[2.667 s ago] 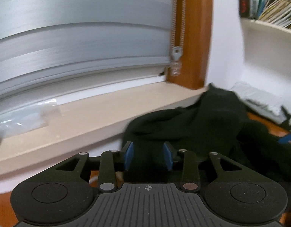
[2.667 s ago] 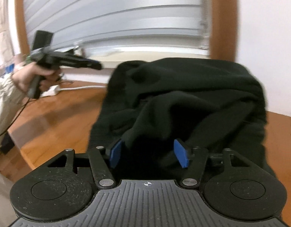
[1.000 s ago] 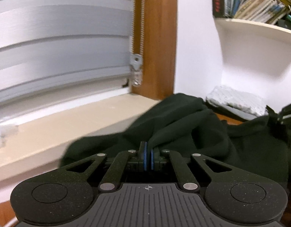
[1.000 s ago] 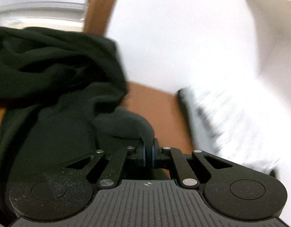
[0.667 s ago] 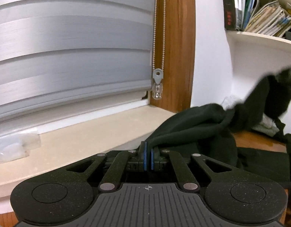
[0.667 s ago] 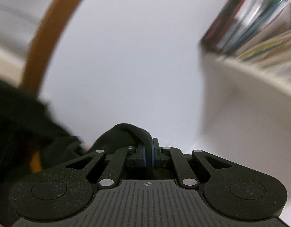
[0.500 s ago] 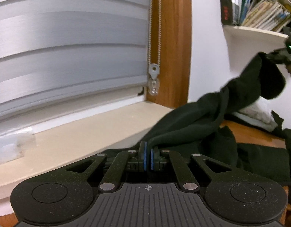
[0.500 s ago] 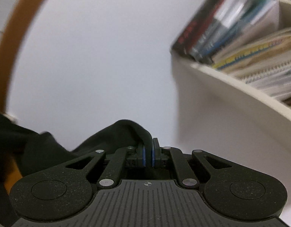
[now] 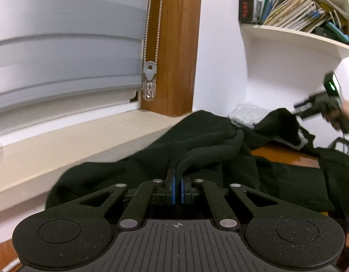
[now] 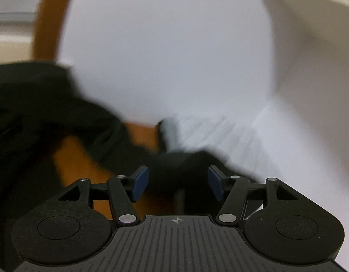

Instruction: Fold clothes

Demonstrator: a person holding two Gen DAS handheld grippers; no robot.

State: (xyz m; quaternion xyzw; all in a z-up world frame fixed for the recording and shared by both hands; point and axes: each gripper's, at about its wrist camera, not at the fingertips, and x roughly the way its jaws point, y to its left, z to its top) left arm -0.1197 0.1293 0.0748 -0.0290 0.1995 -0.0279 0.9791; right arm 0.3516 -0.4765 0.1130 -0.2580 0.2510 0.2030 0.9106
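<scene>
Folding at an early stage. The black, soft knit garment [image 9: 204, 145] lies crumpled on the brown wooden tabletop [image 9: 285, 155], its far left edge against the beige windowsill [image 9: 67, 140]; no neat fold is visible and flattening remains. The left gripper [image 9: 177, 190] is clamped on a rolled edge of the garment at its near side. The right gripper [image 10: 178, 185] has just been opening: its blue pads [image 10: 140, 182] stand apart, with blurred black cloth lying between them, apparently released.
</scene>
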